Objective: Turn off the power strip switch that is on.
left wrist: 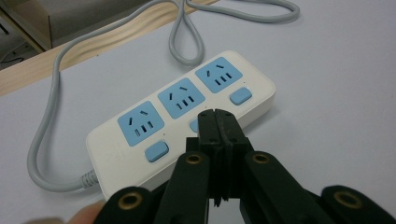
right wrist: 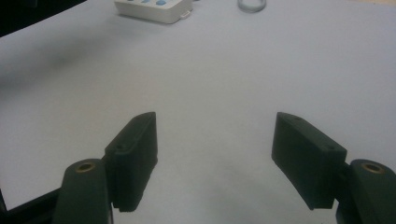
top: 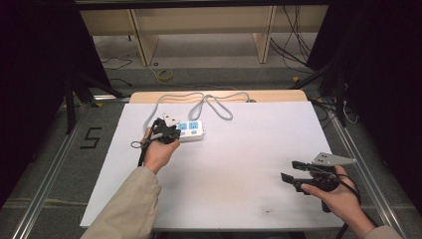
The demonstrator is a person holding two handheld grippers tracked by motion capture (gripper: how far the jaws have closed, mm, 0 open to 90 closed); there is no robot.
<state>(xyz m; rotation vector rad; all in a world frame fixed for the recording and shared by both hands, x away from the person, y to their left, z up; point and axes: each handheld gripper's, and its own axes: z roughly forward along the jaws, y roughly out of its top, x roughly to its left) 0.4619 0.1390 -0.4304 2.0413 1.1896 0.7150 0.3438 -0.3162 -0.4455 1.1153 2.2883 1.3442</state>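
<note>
The person's left forearm [top: 127, 206], in a beige sleeve, comes in from about 6 o'clock and angles toward 1 o'clock, its hand [top: 158, 152] wrapped around the left gripper [top: 166, 133], whose two black jaws are pressed flat together with nothing between them, the joined tips pointing toward 12 o'clock in the left gripper view [left wrist: 217, 122]. The right hand [top: 334, 196] enters from about 5 o'clock and holds the right gripper [top: 291, 171] low, pointed toward 9 o'clock. Its jaws stand wide apart and empty, seen as two separate black pads [right wrist: 134, 156] in the right gripper view.
</note>
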